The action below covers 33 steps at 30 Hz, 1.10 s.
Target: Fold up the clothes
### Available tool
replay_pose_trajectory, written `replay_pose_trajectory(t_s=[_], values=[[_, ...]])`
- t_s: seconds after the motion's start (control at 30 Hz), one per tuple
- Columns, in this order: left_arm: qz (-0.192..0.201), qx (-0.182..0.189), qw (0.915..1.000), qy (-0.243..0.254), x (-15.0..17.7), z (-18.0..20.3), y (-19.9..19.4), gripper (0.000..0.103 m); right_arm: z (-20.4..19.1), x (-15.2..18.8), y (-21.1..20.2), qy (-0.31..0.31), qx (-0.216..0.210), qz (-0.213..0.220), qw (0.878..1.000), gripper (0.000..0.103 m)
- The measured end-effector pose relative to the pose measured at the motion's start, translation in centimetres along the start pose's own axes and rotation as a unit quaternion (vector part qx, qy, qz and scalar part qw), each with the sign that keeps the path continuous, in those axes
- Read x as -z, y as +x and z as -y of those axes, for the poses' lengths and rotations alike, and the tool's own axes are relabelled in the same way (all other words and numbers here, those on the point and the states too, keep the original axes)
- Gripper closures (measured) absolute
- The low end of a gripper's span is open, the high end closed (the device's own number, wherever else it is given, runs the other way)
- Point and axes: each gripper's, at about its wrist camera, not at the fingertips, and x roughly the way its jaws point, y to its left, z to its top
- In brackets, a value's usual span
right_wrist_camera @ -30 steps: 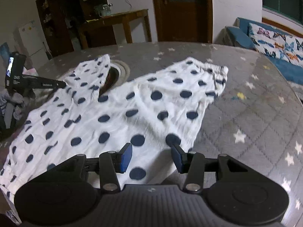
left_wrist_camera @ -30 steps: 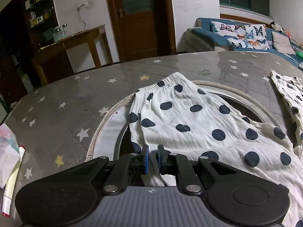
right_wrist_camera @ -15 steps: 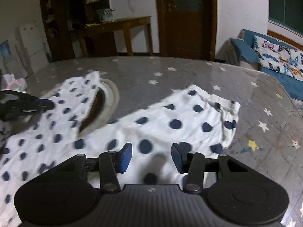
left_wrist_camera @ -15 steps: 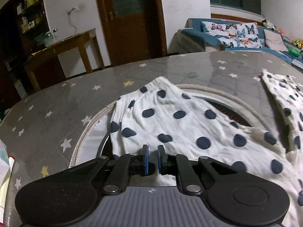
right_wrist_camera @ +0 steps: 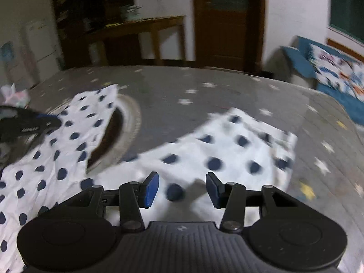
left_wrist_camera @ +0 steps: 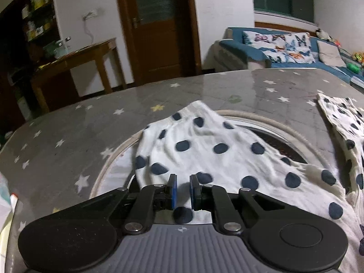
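Note:
A white garment with navy polka dots (left_wrist_camera: 227, 159) lies on the grey star-patterned table (left_wrist_camera: 91, 125), one leg across the round inset (left_wrist_camera: 250, 117). My left gripper (left_wrist_camera: 183, 187) is shut on that leg's near edge, with fabric pinched between the blue pads, and the cloth is rumpled ahead of it. The second leg (left_wrist_camera: 336, 118) shows at the right. In the right wrist view my right gripper (right_wrist_camera: 183, 188) hovers open just over the other leg (right_wrist_camera: 227, 154), nothing between its fingers. The left gripper (right_wrist_camera: 34, 125) appears at the left there, on the first leg (right_wrist_camera: 75, 141).
The round inset's rim (right_wrist_camera: 132, 122) and dark recess sit mid-table. A tissue pack (right_wrist_camera: 16, 95) lies at the table's far left. Beyond the table stand a wooden side table (left_wrist_camera: 79, 56), a door (left_wrist_camera: 159, 22) and a blue sofa (left_wrist_camera: 284, 47).
The left gripper stays shut on the cloth, which has bunched and shifted. The right gripper, still open, has travelled along the other leg towards its hem; its view is blurred.

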Motion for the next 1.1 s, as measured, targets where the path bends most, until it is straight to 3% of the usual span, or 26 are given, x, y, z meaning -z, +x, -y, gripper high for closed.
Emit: replay_pose_trajectory(t_s=[0.17, 0.5, 0.6, 0.9, 1.1], values=[[-0.007, -0.004, 0.9997, 0.023, -0.7, 0.5, 1.9, 0.090, -0.1, -1.2, 2.8, -0.011, 0.000, -0.015, 1.000, 0.056], [0.002, -0.019, 0.9990, 0.039, -3.4, 0.1, 6.0, 0.076, 2.5, -3.4, 5.5, 0.003, 0.004, -0.009, 1.000, 0.055], [0.004, -0.027, 0.9990, 0.036, -4.3, 0.1, 7.2, 0.068, 3.4, -4.1, 6.4, 0.004, 0.008, -0.007, 1.000, 0.045], [0.014, -0.046, 0.9983, 0.035, -5.4, 0.2, 8.6, 0.032, 6.5, -6.0, 9.2, 0.021, 0.033, 0.007, 0.999, 0.038], [0.020, -0.051, 0.9983, 0.021, -5.3, 0.0, 7.7, 0.021, 6.8, -5.7, 7.7, 0.021, 0.038, 0.010, 0.999, 0.036]])
